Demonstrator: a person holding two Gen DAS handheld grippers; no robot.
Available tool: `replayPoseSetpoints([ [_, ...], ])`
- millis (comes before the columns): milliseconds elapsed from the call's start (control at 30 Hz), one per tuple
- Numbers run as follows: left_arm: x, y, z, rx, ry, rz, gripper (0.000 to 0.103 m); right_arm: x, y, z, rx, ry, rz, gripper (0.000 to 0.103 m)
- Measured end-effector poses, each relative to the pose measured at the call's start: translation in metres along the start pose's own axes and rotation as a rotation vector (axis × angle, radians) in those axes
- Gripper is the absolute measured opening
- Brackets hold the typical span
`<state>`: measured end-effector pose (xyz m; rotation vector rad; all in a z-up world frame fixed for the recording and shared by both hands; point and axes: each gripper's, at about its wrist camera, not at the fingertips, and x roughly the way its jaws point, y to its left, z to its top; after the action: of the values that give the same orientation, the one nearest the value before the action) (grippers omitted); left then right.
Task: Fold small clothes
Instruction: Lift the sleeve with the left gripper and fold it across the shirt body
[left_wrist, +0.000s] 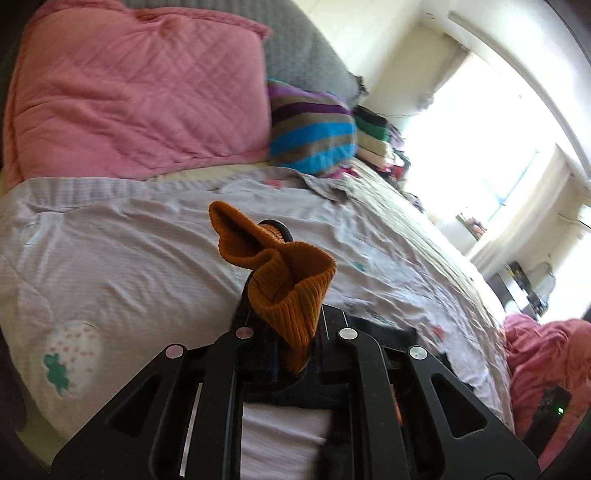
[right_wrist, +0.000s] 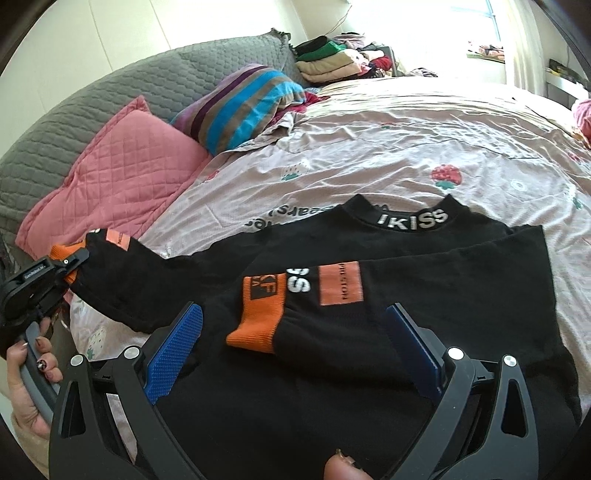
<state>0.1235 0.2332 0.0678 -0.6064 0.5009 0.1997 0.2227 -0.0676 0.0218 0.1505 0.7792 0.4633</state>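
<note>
Left gripper (left_wrist: 284, 325) clamping orange cuff (left_wrist: 291, 291), black sweater (right_wrist: 406, 332)

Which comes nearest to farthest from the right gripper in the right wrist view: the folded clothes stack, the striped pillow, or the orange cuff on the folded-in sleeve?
Measured from the right gripper:
1. Orange cuff, between its open fingers, on the black shirt.
2. Striped pillow, up left, by the headboard.
3. Folded clothes stack, at the bed's far edge.

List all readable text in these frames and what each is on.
"iKISS": collar of the black top.
"SS": folded sleeve.
"PRESTON", small: orange patch.
Orange patch beside the cuff: print too unclear.
Bedsheet lettering: upside down, partly covered, unreadable.
Left gripper label: too small.
</note>
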Motion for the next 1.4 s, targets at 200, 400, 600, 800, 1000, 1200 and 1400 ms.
replayPoseSetpoints([
  [200,-0.002,-0.038,-0.011,0.066,0.016,-0.054,0.006,-0.017,-0.021,-0.004,0.027,-0.023,-0.022,0.098],
  [400,0.000,-0.062,-0.026,0.105,0.049,-0.100,0.006,-0.031,-0.043,-0.007,0.060,-0.039,-0.041,0.098],
  [600,0.004,-0.091,-0.044,0.163,0.092,-0.137,0.006,-0.046,-0.060,-0.008,0.081,-0.067,-0.072,0.098],
  [800,0.016,-0.114,-0.066,0.215,0.150,-0.159,0.006,-0.059,-0.085,-0.010,0.132,-0.082,-0.105,0.098],
  [1000,0.032,-0.133,-0.093,0.261,0.220,-0.172,0.006,-0.071,-0.110,-0.012,0.185,-0.094,-0.139,0.098],
  [1200,0.045,-0.157,-0.121,0.343,0.284,-0.185,0.006,-0.081,-0.132,-0.017,0.224,-0.106,-0.170,0.098],
  [1400,0.059,-0.170,-0.146,0.399,0.353,-0.186,0.011,-0.087,-0.146,-0.020,0.254,-0.108,-0.178,0.098],
])
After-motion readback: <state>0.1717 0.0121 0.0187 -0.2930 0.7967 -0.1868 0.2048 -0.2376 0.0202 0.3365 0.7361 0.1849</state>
